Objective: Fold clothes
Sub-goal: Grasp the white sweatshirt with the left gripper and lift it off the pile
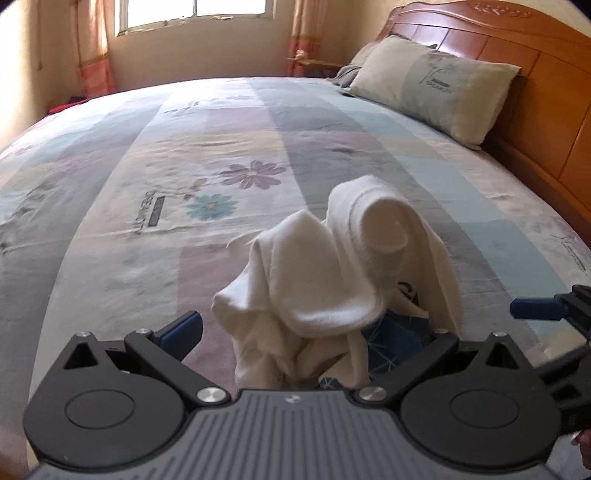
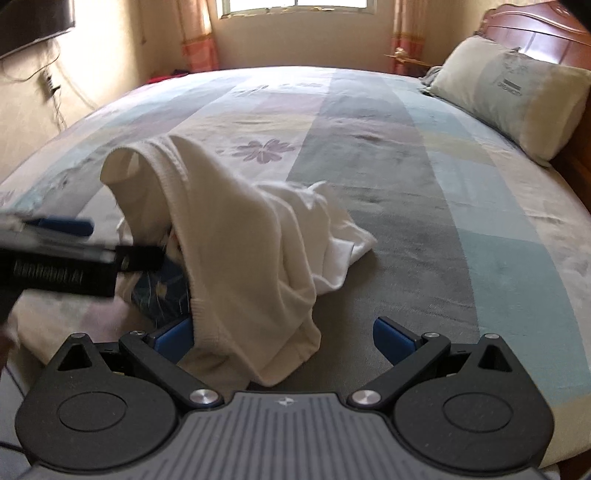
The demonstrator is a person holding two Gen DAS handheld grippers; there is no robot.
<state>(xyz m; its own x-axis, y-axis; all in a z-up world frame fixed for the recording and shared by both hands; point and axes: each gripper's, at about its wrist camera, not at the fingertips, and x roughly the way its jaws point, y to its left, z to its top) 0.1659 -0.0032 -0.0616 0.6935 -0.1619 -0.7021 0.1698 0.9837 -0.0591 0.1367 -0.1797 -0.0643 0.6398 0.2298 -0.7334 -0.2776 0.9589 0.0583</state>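
Observation:
A white knit garment with a dark blue printed patch sits in a crumpled, peaked heap on the bed. My left gripper is open wide around its near side. Its left blue pad shows, while the right one is hidden by cloth. One blue finger of my right gripper pokes in from the right edge. In the right wrist view the garment drapes down between the open fingers of my right gripper, close to the left pad. My left gripper shows blurred at the left.
The bed has a pastel patchwork sheet with flower prints. A pale pillow lies against the wooden headboard at the right. A window and curtains are behind. A dark screen and cables hang on the left wall.

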